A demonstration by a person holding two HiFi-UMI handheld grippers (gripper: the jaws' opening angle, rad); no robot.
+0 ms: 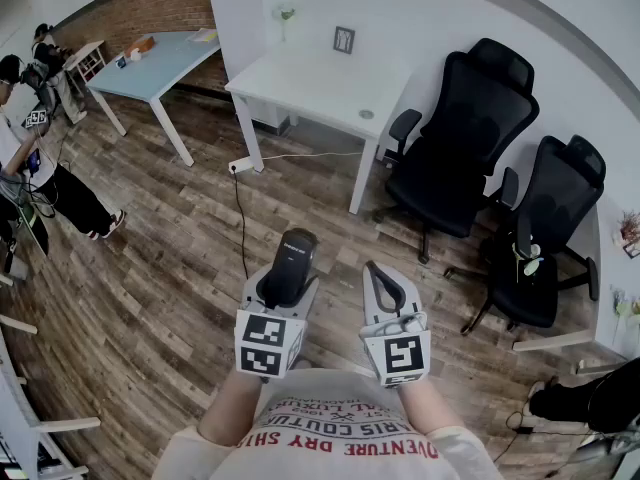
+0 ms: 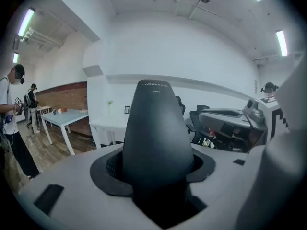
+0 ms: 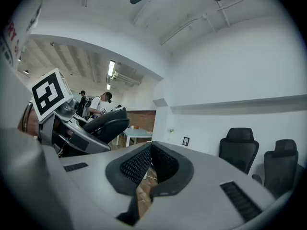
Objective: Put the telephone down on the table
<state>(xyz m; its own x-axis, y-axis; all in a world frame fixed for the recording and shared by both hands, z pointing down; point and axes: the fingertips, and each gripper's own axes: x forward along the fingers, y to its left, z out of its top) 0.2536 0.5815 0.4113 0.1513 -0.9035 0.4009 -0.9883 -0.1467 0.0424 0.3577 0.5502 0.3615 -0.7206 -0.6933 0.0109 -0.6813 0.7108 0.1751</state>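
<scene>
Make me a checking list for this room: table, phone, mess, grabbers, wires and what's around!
Surface: white table ahead, mostly bare.
Job's things: black telephone, held in the air, not on the table.
Clutter: small frame and round disc on the table.
Grippers: left gripper shut on the telephone; right gripper shut, empty.
Cables: black cable on the floor from a power strip.
Surroundings: two black chairs, blue table, people at left.

Telephone point(image 1: 293, 253): black handset, smooth, rounded at the far end, with small pale print near that end.
Telephone, state: gripped between the jaws of the left gripper point(image 1: 288, 288), off every surface.
Telephone, pose: lengthwise along the jaws, its far end pointing away from the person.
Table point(image 1: 300, 88): white, on white legs, against the white wall, well apart from the telephone.
</scene>
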